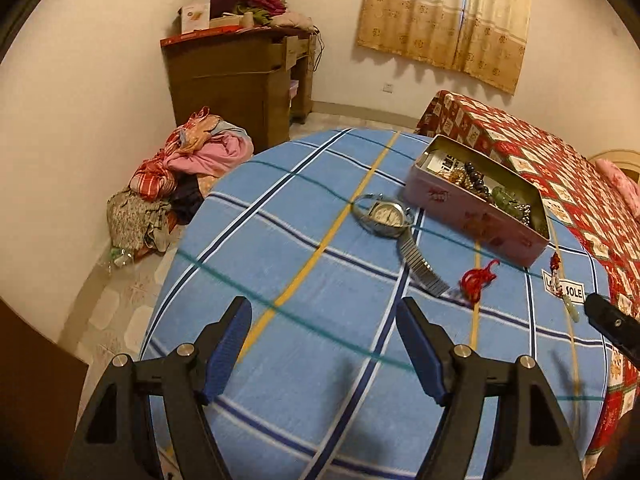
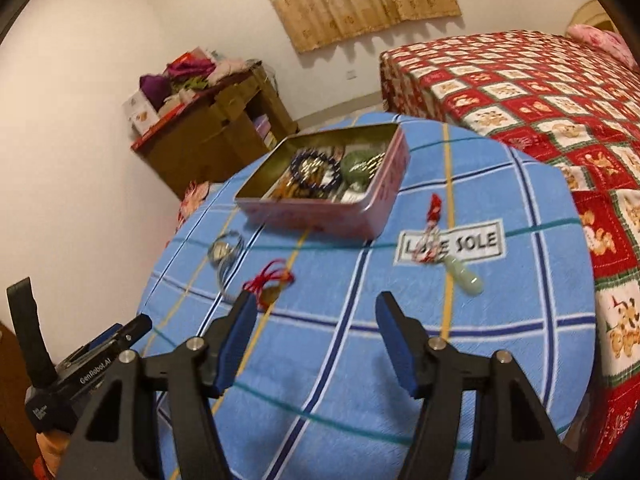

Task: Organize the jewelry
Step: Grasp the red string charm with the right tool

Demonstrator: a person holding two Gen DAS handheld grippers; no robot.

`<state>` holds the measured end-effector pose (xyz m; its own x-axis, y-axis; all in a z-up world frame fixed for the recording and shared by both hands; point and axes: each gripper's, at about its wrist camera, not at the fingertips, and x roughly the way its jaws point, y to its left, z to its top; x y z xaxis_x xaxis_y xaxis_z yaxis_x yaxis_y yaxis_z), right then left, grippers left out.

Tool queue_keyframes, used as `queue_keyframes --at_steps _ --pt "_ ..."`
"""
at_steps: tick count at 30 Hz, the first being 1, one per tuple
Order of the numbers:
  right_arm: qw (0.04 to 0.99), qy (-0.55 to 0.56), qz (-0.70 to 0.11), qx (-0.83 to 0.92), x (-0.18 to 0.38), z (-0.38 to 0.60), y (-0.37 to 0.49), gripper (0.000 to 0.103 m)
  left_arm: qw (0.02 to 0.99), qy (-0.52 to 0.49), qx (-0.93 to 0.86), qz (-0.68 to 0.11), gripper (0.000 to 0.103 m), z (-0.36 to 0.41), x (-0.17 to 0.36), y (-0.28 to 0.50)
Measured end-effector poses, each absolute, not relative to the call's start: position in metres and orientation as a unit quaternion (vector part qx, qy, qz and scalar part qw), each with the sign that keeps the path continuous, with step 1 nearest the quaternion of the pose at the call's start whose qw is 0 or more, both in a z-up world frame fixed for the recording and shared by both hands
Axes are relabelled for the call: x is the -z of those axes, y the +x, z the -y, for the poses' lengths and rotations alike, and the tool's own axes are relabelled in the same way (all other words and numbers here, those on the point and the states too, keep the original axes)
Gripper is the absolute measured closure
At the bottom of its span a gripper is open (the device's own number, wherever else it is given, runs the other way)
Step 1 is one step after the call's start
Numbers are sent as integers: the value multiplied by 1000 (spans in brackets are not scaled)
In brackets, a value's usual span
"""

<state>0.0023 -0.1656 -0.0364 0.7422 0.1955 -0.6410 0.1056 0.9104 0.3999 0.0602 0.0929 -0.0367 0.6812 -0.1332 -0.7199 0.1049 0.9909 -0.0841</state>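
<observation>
An open pink tin (image 1: 472,216) (image 2: 360,208) holding beads and bracelets stands on the blue plaid cloth. A silver watch (image 1: 386,216) (image 2: 224,252) lies left of it. A red cord charm (image 1: 476,280) (image 2: 272,280) and a jade pendant on a red-white cord (image 1: 570,304) (image 2: 464,272) lie in front of the tin. My left gripper (image 1: 324,312) is open and empty above the cloth, short of the watch. My right gripper (image 2: 316,304) is open and empty, its left finger near the red cord charm. The right gripper's tip shows in the left wrist view (image 1: 608,316).
The round table (image 1: 280,360) (image 2: 440,360) sits beside a bed with a red patterned cover (image 1: 560,160) (image 2: 540,92). A wooden cabinet (image 1: 240,80) (image 2: 216,132) stands at the wall. A pile of clothes (image 1: 180,176) lies on the floor.
</observation>
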Motion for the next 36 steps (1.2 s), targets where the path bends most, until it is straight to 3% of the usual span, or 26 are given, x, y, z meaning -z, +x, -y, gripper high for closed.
queue_keyframes --at_steps 24,28,29,30,31,36 --pt "887 154 -434 -40 79 108 102 44 915 -16 87 -393 28 -102 49 86" --pt "890 118 -439 -34 84 103 109 59 914 -22 96 -393 28 -98 49 97" --pt "892 105 -439 -32 84 102 109 69 913 -22 100 -394 28 -96 49 99" --pt "891 98 -442 -30 85 103 109 86 912 -22 103 -396 28 -93 50 102" --pt "891 97 -443 -28 85 105 108 90 911 -21 106 -398 28 -89 50 106" --pt "900 139 -411 -34 78 126 90 91 899 -32 139 -415 28 -69 54 121"
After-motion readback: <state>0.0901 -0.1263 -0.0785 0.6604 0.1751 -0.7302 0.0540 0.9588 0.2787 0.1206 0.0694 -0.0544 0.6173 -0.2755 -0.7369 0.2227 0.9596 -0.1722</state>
